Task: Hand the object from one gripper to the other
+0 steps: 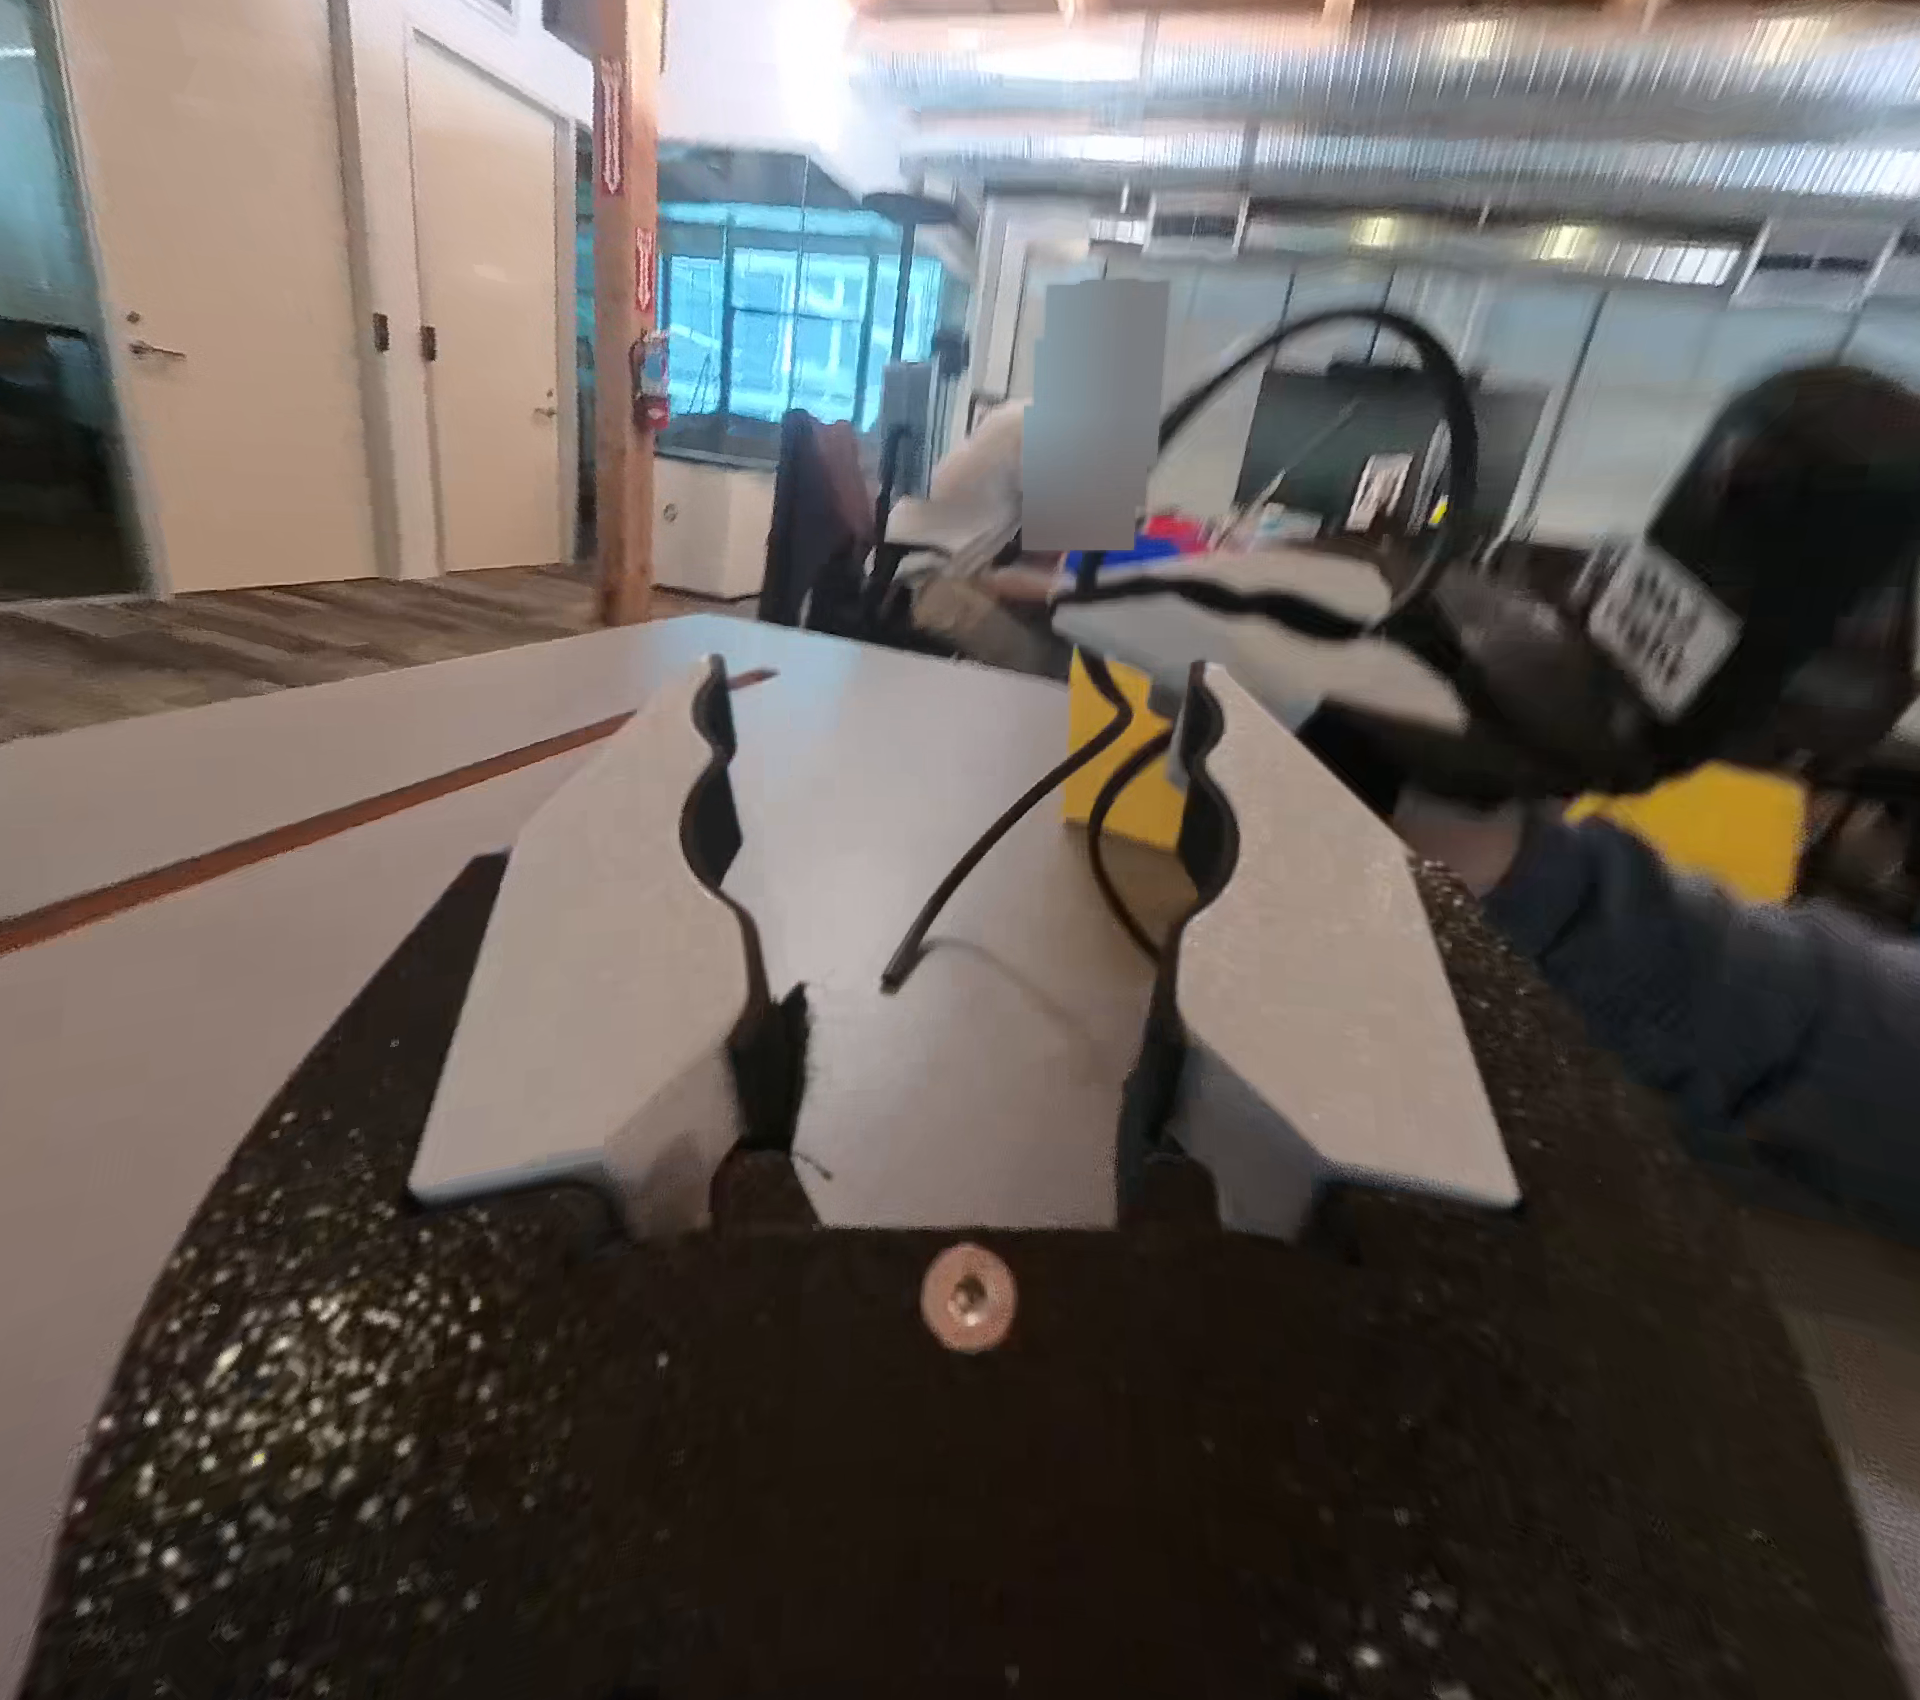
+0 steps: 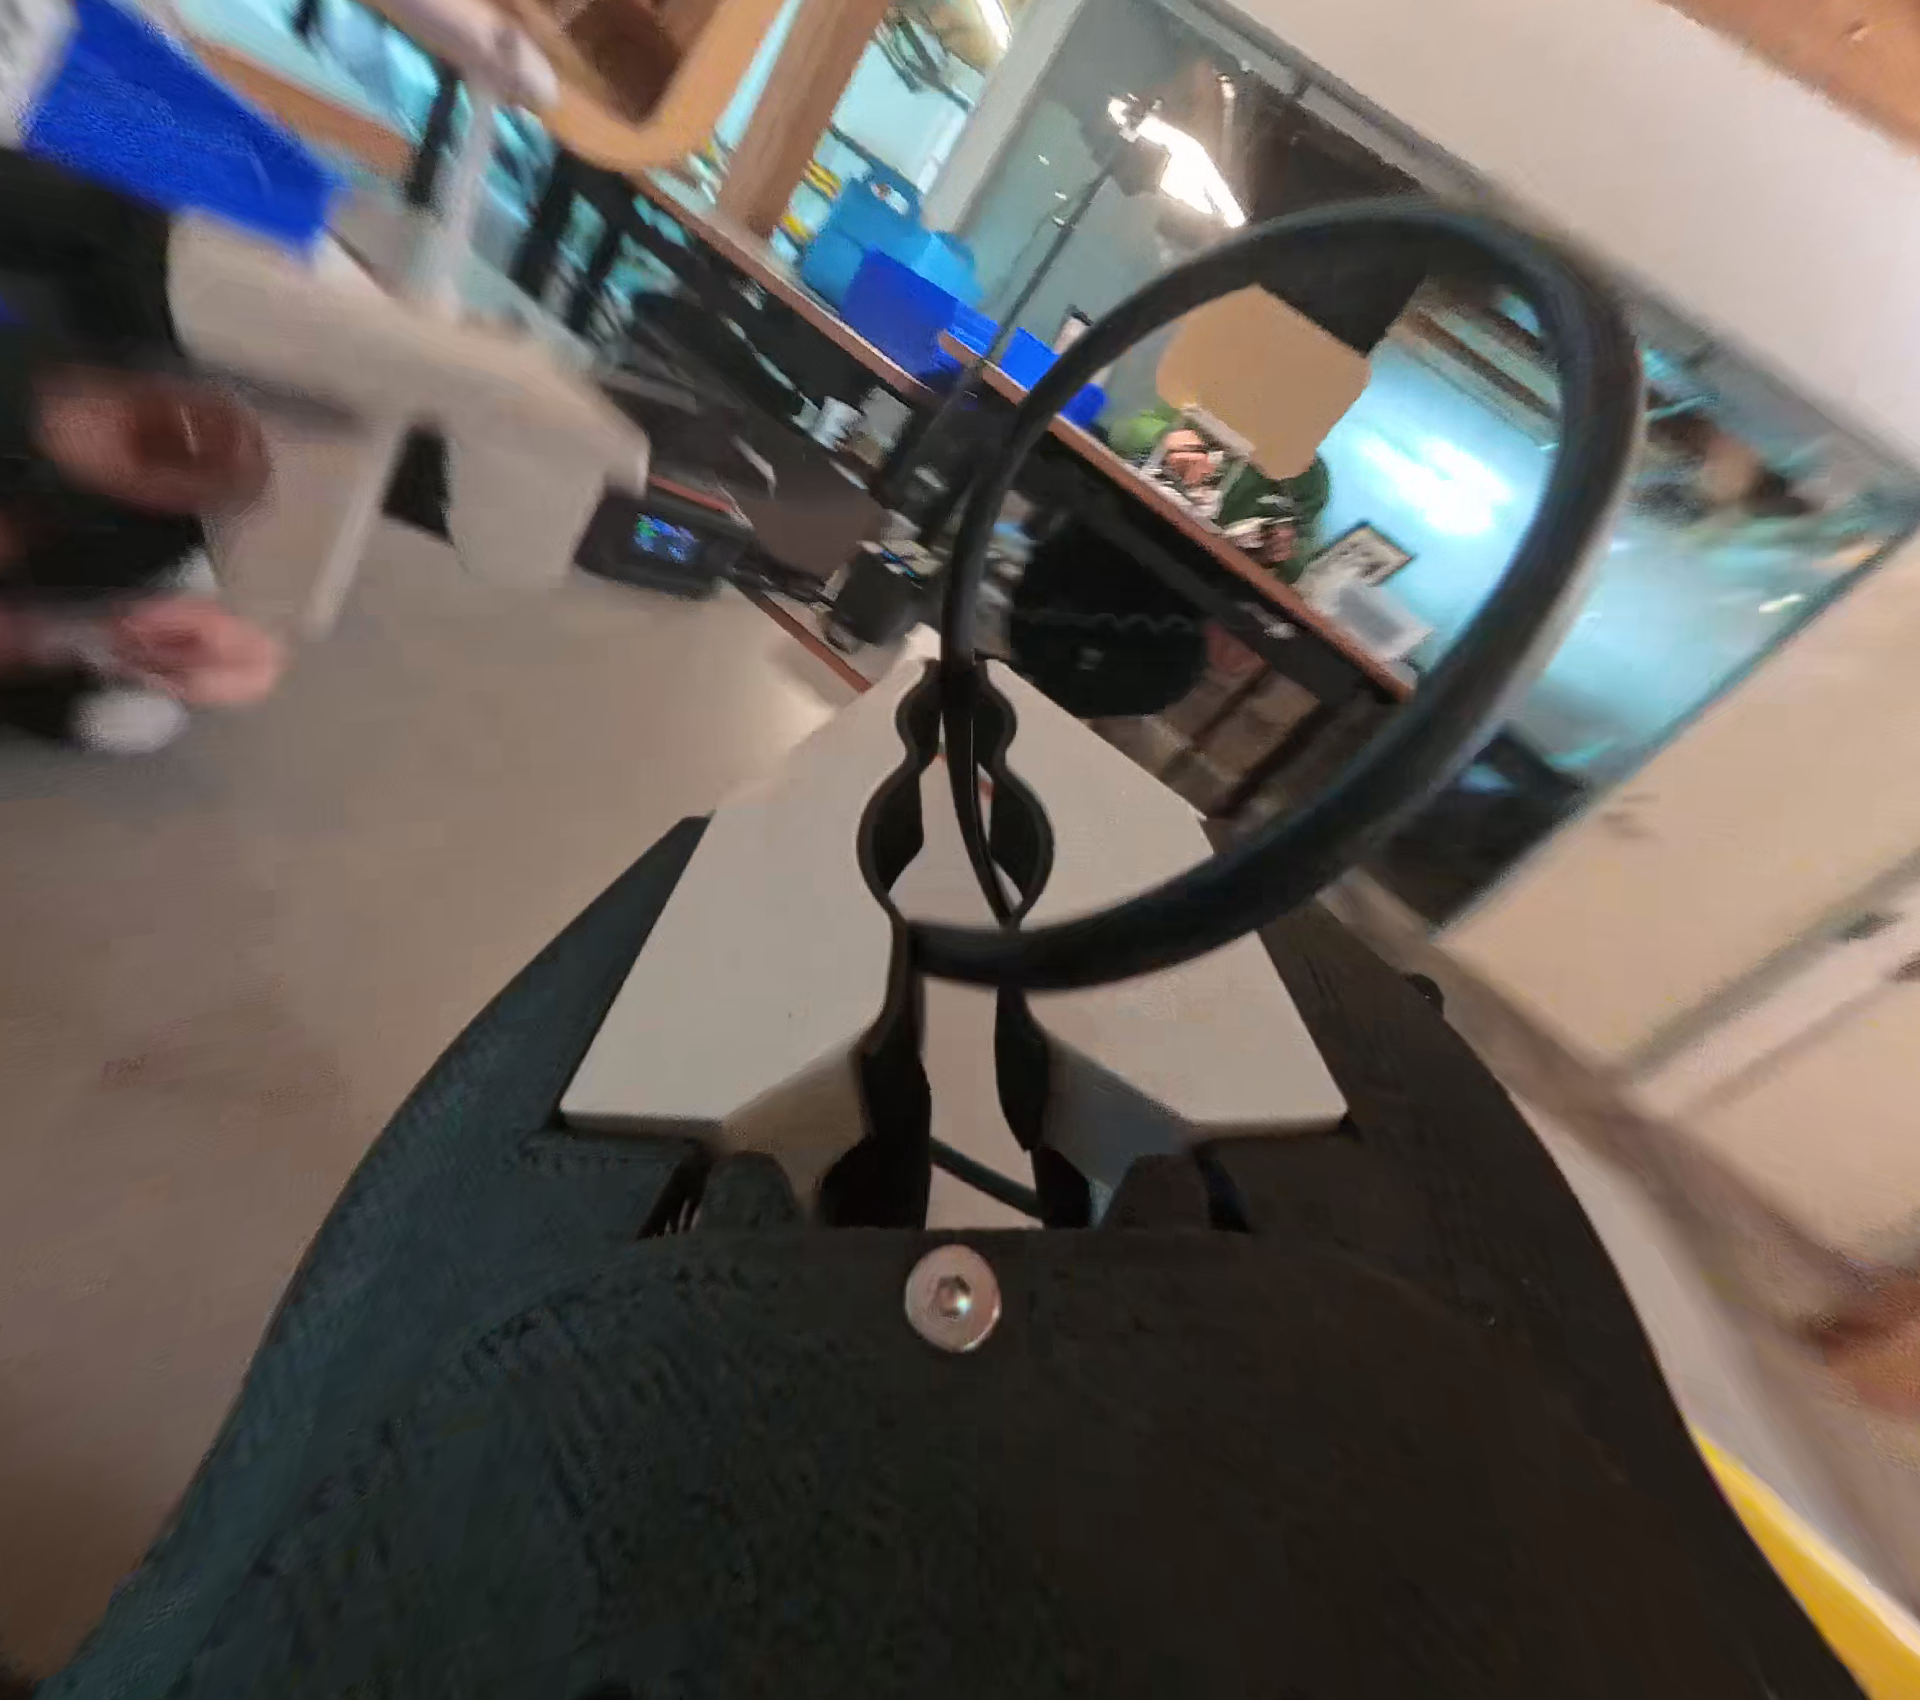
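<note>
Glossy black cable point(image 2: 1507, 663); matt grey plastic tongs point(image 2: 954, 720); smooth matt table point(image 1: 312, 975).

White doors point(image 1: 239, 279) line the office wall beside a wooden post point(image 1: 623, 216) (ceiling beamed).

No legible text in either view. Left wrist view: two red vertical signs point(image 1: 612, 128) on the wooden post point(image 1: 623, 300), lettering blurred; a second one lower point(image 1: 645, 282), also blurred. White label with dark block pattern point(image 1: 1662, 627) on the black body of the right gripper point(image 1: 1236, 611), smeared by motion, unreadable. Red fire extinguisher point(image 1: 651, 383) at the post, its label too small to tell. Right wrist view: small dark screen point(image 2: 665, 542) on the worktop point(image 2: 416, 819) shows coloured marks, no characters resolvable. White patterned tag point(image 2: 26, 29) at far left edge, blurred.
</note>
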Motion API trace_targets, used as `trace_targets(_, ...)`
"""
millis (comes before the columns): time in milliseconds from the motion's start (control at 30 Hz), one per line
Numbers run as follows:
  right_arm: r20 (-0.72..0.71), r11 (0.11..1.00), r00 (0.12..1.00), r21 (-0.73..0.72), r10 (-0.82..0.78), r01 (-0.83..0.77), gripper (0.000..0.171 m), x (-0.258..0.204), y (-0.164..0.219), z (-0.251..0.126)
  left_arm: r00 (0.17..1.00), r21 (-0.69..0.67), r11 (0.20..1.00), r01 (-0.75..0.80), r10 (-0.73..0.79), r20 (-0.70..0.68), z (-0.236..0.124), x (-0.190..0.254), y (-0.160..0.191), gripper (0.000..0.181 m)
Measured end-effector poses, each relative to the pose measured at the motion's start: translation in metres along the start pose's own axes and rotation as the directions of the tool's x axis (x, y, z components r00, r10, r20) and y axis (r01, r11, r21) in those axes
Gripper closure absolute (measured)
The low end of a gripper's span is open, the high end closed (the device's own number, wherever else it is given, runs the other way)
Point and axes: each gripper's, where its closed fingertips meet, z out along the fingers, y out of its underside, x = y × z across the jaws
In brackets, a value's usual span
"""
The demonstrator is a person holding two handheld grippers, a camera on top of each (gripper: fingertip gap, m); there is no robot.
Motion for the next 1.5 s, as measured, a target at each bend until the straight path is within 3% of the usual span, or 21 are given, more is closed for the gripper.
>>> trace_targets(167,0.165,0.889,0.889,0.101,0.428,-0.446,0.167,0.008,-0.021,-0.007,0.984,-0.173,0.969,-0.179,0.173,-0.052,0.02,0.026,0.033,0.082)
trace_targets(333,0.324,0.786,0.766,0.097,0.555,-0.61,0.168,0.0,-0.04,-0.012,0.967,-0.281,0.925,-0.256,0.24,-0.09,0.037,0.046,0.059,0.095)
trace_targets(400,0.386,0.76,0.724,0.086,0.571,-0.645,0.168,-0.008,-0.047,-0.013,0.956,-0.303,0.907,-0.292,0.283,-0.075,0.042,0.048,0.065,0.112)
trace_targets(733,0.575,0.697,0.598,0.066,0.558,-0.714,0.166,-0.033,-0.075,-0.023,0.973,-0.313,0.922,-0.228,0.208,-0.096,0.051,0.061,0.072,0.141)
trace_targets(800,0.598,0.682,0.582,0.078,0.552,-0.727,0.166,-0.033,-0.08,-0.026,0.973,-0.317,0.921,-0.228,0.206,-0.101,0.051,0.061,0.073,0.16)
trace_targets(867,0.591,0.685,0.594,0.093,0.546,-0.723,0.167,-0.03,-0.08,-0.027,0.977,-0.318,0.924,-0.213,0.195,-0.087,0.05,0.057,0.072,0.176)
trace_targets(1100,0.379,0.708,0.702,0.15,0.603,-0.69,0.166,0.014,-0.049,-0.024,0.958,-0.276,0.947,-0.161,0.217,0.185,0.035,0.004,0.048,0.181)
trace_targets(1167,0.292,0.771,0.761,0.107,0.579,-0.628,0.158,0.015,-0.033,-0.017,0.924,-0.277,0.942,-0.187,0.265,0.277,0.027,-0.012,0.039,0.181)
trace_targets(1267,0.228,0.843,0.819,-0.013,0.527,-0.538,0.109,0.004,-0.012,-0.005,0.819,-0.312,0.906,-0.286,0.4,0.412,0.011,-0.034,0.025,0.181)
trace_targets(1300,0.228,0.857,0.83,-0.042,0.509,-0.513,0.101,0.0,-0.008,-0.004,0.768,-0.327,0.881,-0.342,0.463,0.444,0.006,-0.04,0.019,0.181)
trace_targets(1433,0.309,0.87,0.813,-0.174,0.494,-0.462,0.077,-0.018,0.004,-0.007,0.545,-0.427,0.712,-0.557,0.702,0.458,-0.01,-0.049,-0.002,0.181)
trace_targets(1500,0.424,0.837,0.722,-0.249,0.546,-0.487,0.077,-0.037,0.002,-0.015,0.423,-0.442,0.573,-0.69,0.815,0.396,-0.009,-0.039,-0.008,0.181)
